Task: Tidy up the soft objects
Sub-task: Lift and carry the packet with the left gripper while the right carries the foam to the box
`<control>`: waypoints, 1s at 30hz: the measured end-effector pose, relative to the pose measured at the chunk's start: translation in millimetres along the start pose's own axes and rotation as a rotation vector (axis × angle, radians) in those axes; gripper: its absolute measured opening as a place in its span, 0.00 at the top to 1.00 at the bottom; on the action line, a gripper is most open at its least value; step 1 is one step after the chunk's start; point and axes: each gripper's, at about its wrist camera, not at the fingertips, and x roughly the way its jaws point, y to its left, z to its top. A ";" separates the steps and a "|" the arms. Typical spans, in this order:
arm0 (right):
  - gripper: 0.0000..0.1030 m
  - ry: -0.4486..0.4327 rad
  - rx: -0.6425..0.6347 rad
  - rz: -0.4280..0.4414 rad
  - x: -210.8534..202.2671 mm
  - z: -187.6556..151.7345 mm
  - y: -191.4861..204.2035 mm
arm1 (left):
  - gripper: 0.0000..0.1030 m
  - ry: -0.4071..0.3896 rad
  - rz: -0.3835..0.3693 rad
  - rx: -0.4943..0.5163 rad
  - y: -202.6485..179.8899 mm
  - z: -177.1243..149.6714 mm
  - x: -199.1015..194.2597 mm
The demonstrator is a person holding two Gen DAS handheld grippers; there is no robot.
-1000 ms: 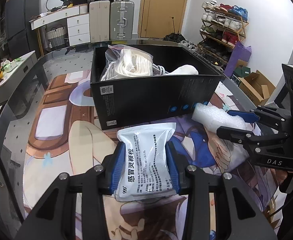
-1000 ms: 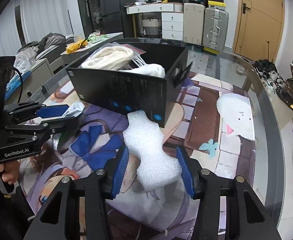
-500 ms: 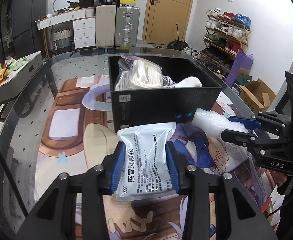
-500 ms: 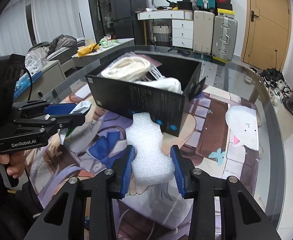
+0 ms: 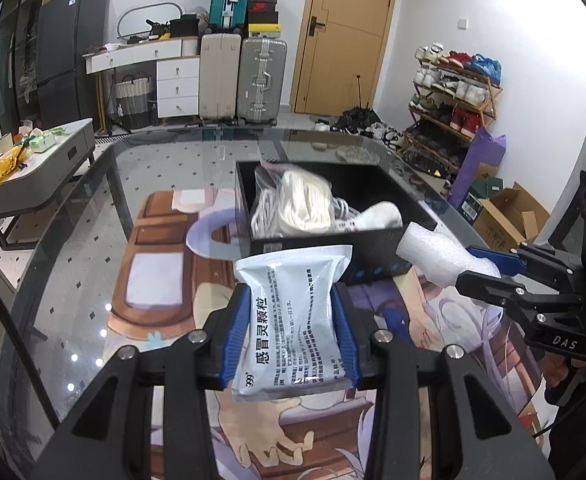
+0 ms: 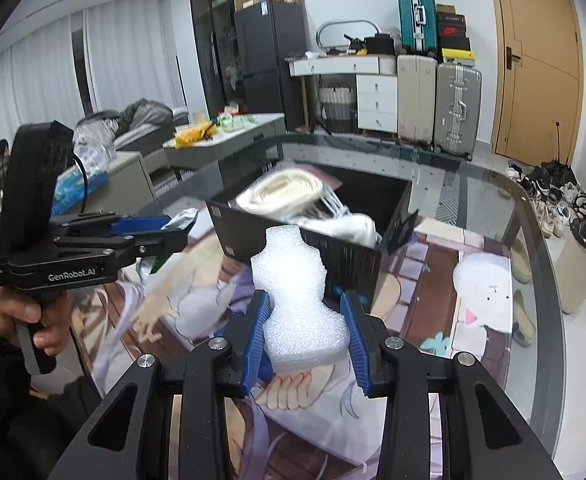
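Note:
My left gripper (image 5: 291,336) is shut on a white medicine pouch (image 5: 293,312) with Chinese print, held above the printed mat. My right gripper (image 6: 307,338) is shut on a white foam piece (image 6: 297,292), also lifted. A black open box (image 5: 373,188) stands ahead on the glass table; it holds a bagged white rope bundle (image 5: 297,204) and a white soft item (image 5: 381,216). In the left wrist view the right gripper (image 5: 489,268) with the foam (image 5: 437,256) is at the box's right front corner. In the right wrist view the left gripper (image 6: 145,232) is left of the box (image 6: 349,256).
The glass table (image 5: 73,240) has a rounded edge and carries a printed anime mat (image 6: 485,288). Beyond it are suitcases (image 5: 261,76), a white dresser, a shoe rack (image 5: 453,92) at right, and a side table (image 5: 33,168) at left.
Both grippers have risen and pulled back from the box, each carrying its item. The right gripper closed on the foam and lifted it off the mat.

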 end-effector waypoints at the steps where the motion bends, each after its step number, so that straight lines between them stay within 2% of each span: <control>1: 0.64 -0.010 0.001 -0.006 -2.0 1.7 1.1 | 0.62 -0.004 -0.001 -0.002 0.2 1.5 -0.5; 12: 0.64 -0.072 0.055 -0.070 -5.1 20.0 1.3 | 0.62 -0.057 -0.019 -0.007 2.5 26.5 -2.0; 20: 0.64 -0.018 0.083 -0.109 12.3 37.5 -2.8 | 0.62 -0.073 -0.039 0.004 1.3 45.1 4.3; 30: 0.64 0.015 0.092 -0.162 27.2 56.8 -12.5 | 0.62 -0.052 -0.059 0.005 1.4 60.2 24.3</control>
